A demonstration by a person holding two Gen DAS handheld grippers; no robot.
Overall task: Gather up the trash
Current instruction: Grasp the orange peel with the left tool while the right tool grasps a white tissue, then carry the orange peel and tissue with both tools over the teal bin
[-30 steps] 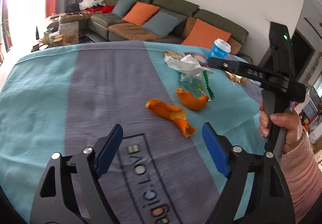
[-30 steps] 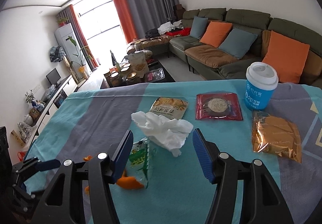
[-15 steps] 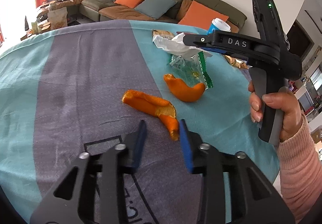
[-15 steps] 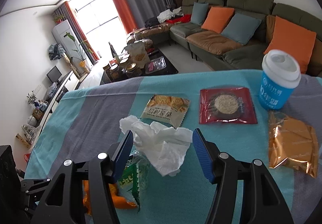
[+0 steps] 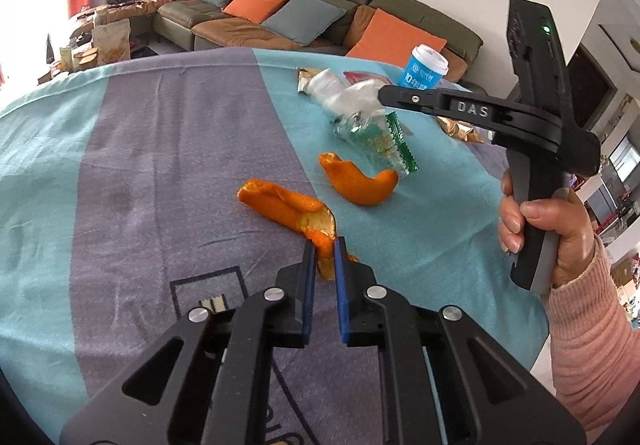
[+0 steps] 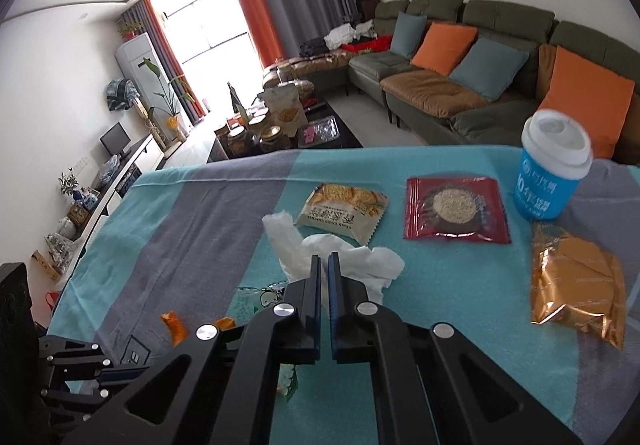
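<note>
While both grippers bite at once, two pieces of trash are being taken from a table draped in a teal and grey cloth [image 5: 120,149]. One is a long strip of orange peel [image 5: 288,205], bright outside, pale and pithy inside, lying on the cloth near the table's near edge. The left gripper [image 5: 323,249] has its blue pads closing on the peel's near tip, which stands pinched between them; the rest of the strip rests on the cloth, so a lift would likely trail it upward.

Farther back lies a crumpled white tissue [image 6: 360,261]. The right gripper [image 6: 324,265] has its pads drawn together on the tissue's near fold. In the left view a person's hand [image 5: 560,229] in a pink sleeve holds that gripper's handle off to the right.

Just under and beside the tissue sits a clear and green wrapper [image 5: 376,137], and a second curl of peel [image 5: 356,181] lies between it and the long strip, apart from both.

Beyond these, toward the sofa [image 6: 500,45], rest a cracker packet [image 6: 344,209], a red packet [image 6: 456,209], a gold packet [image 6: 576,285] and a blue lidded cup [image 6: 548,177], all untouched. Taking soft, light scraps by an edge seems the easy grip.
</note>
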